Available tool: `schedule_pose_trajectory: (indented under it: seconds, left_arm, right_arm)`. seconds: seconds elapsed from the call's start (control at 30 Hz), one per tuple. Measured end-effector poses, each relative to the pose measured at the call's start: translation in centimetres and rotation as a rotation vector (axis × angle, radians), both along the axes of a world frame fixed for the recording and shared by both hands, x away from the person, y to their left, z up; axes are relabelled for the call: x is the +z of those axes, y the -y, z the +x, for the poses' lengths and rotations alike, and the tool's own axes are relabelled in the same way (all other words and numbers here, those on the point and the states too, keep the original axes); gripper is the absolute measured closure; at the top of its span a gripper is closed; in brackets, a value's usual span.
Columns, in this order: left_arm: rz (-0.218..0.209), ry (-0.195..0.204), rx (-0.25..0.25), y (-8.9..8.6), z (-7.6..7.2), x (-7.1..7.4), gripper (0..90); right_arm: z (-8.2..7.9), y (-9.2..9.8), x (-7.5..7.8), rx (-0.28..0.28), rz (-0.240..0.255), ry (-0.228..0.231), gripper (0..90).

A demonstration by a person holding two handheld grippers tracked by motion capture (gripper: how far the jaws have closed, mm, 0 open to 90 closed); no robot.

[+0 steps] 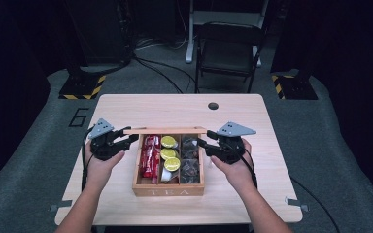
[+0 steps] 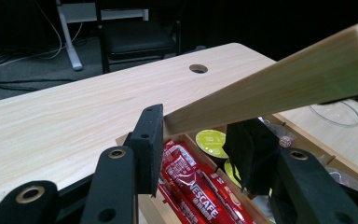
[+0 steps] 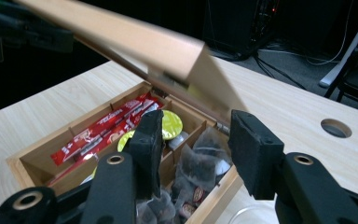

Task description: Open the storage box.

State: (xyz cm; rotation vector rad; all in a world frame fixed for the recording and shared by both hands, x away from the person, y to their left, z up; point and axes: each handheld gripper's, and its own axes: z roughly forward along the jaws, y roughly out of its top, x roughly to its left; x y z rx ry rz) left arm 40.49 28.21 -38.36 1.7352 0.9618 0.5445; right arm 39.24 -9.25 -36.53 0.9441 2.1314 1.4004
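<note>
Forearms come in from the bottom edge of the high view, one on each side of the wooden tea box [image 1: 168, 190], which sits near the front middle of the pale table [image 1: 126, 109].

Over on the left, the left gripper [image 1: 131, 139] is level with the box's back left corner, and its jaws are clamped on the left end of the raised lid [image 1: 165, 130]. In the left gripper view the lid's edge [image 2: 270, 88] runs straight in between the two black pads, tight on both sides.

Moving into the box: the left compartment holds red sachets [image 1: 150, 156], and that same view shows them close up as Nescafe sticks [image 2: 193, 184]. The middle compartment carries yellow-green pods [image 1: 170, 153]. The right compartment is packed with dark tea bags [image 1: 190, 158].

Now the right side: the right gripper [image 1: 201, 142] is at the box's back right corner, at the other end of the lid. In the right gripper view its jaws stand apart, with the lid's right end [image 3: 214, 84] hanging just beyond and between them; whether the pads press on it I cannot tell.

Further back on the table, a round hole [image 1: 213, 106] sits right of centre.
</note>
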Motion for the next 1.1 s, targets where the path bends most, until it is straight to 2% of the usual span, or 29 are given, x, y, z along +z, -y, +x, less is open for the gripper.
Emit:
schedule_pose_trajectory:
  seconds: [0.33, 0.63, 0.77, 1.1]
  left_arm:
    - [-0.008, -0.001, -0.003, -0.1, 0.1, 0.0, 57.1]
    - [-0.007, -0.002, -0.003, -0.1, 0.1, 0.0, 57.0]
    - [-0.007, -0.002, -0.003, -0.1, 0.1, 0.0, 57.0]
    - [-0.006, -0.005, -0.006, -0.1, 0.0, 0.0, 57.0]
  right_arm:
    - [-1.4, 0.3, -2.0, -0.009, 0.005, -0.020, 55.7]
    - [-2.0, -0.6, -5.0, 0.025, -0.029, -0.074, 56.2]
    - [-2.2, -1.0, -6.1, 0.047, -0.042, -0.081, 56.1]
    - [-2.6, -2.0, -7.7, 0.081, -0.060, -0.112, 52.8]
